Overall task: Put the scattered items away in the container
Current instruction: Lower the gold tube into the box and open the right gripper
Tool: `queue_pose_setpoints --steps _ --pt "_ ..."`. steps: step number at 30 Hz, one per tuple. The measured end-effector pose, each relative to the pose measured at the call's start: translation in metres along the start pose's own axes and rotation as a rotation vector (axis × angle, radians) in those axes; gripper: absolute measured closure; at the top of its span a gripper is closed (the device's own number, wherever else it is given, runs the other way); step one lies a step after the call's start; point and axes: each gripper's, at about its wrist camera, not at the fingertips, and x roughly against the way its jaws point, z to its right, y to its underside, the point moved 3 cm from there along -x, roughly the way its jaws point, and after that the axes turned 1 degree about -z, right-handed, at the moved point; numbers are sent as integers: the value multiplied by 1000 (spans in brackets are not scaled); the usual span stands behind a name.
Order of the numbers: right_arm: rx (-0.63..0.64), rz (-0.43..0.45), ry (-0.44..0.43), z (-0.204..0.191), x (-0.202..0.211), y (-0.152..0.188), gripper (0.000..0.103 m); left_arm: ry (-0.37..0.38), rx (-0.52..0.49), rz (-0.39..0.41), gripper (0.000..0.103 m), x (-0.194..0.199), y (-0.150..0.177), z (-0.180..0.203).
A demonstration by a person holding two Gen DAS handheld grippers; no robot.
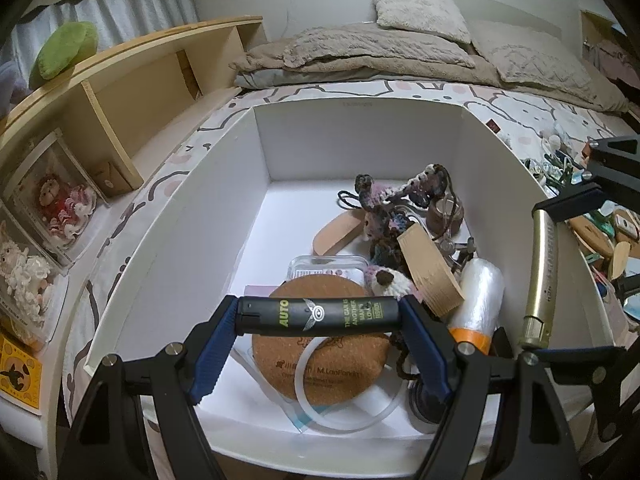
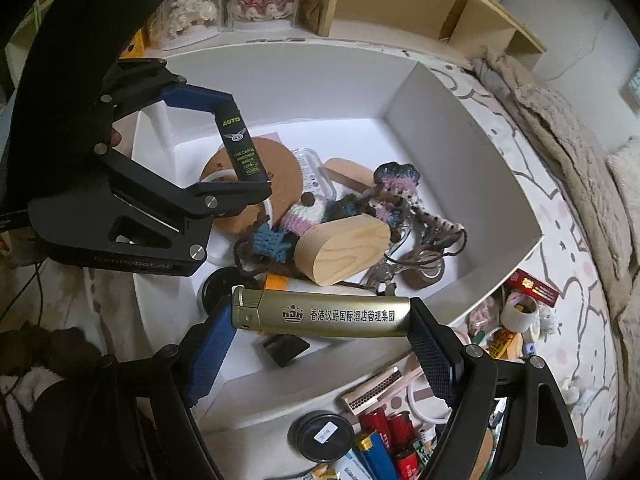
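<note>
A white box stands on the bed. My left gripper is shut on a black lighter, gripped end to end and held over the box's near side. My right gripper is shut on a gold lighter, also gripped by its ends, above the box's right edge. Inside the box lie a cork coaster, a crochet toy, a wooden oval box, a plastic roll and a clear case.
Scattered items lie on the patterned sheet right of the box: red lighters, a blue lighter, a round black tin, a matchbox, a tape roll. A wooden shelf with dolls runs along the left. Pillows lie at the back.
</note>
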Motion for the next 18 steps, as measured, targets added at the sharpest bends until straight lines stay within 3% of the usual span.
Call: queue_pose_setpoints --steps 14,18 --pt "-4 12 -31 0 -3 2 16 28 -18 -41 23 1 2 2" --pt "-10 14 5 -3 2 -2 16 51 -24 -67 23 3 0 2"
